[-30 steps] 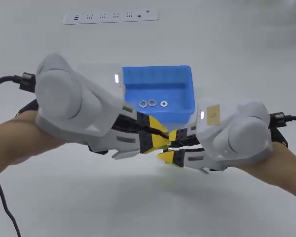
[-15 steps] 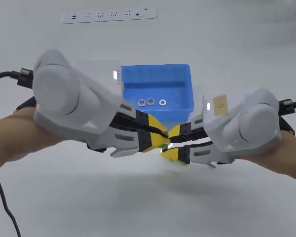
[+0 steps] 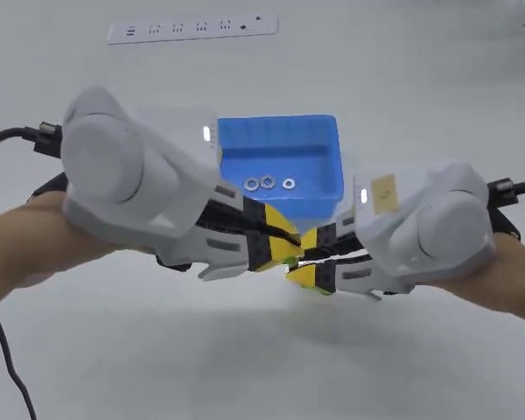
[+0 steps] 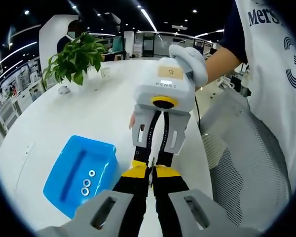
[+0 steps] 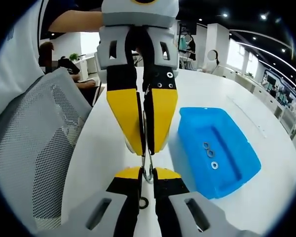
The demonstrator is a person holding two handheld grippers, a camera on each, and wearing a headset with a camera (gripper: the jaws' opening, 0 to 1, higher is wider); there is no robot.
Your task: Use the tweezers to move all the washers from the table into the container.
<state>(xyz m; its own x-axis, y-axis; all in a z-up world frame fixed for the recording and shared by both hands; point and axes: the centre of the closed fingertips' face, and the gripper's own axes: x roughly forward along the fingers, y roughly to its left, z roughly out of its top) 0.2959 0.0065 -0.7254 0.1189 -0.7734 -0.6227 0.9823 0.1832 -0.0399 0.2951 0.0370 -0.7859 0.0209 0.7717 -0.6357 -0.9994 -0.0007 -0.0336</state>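
Observation:
My left gripper and right gripper meet tip to tip above the white table, just in front of the blue container. Three washers lie in a row inside it. In the right gripper view, thin metal tweezers run between the left gripper's yellow jaws and end between my right gripper's own jaws. Both grippers look shut on the tweezers. A small dark ring, seemingly a washer, lies on the table under the right gripper's jaws. The left gripper view shows the container to the left.
A white power strip lies at the far edge of the table. A grey mesh chair stands beside the table, near the person's body. A potted plant stands at the far end.
The right gripper has shifted and rolled slightly while its tips stayed against the left gripper's. The left gripper and the container have hardly moved.

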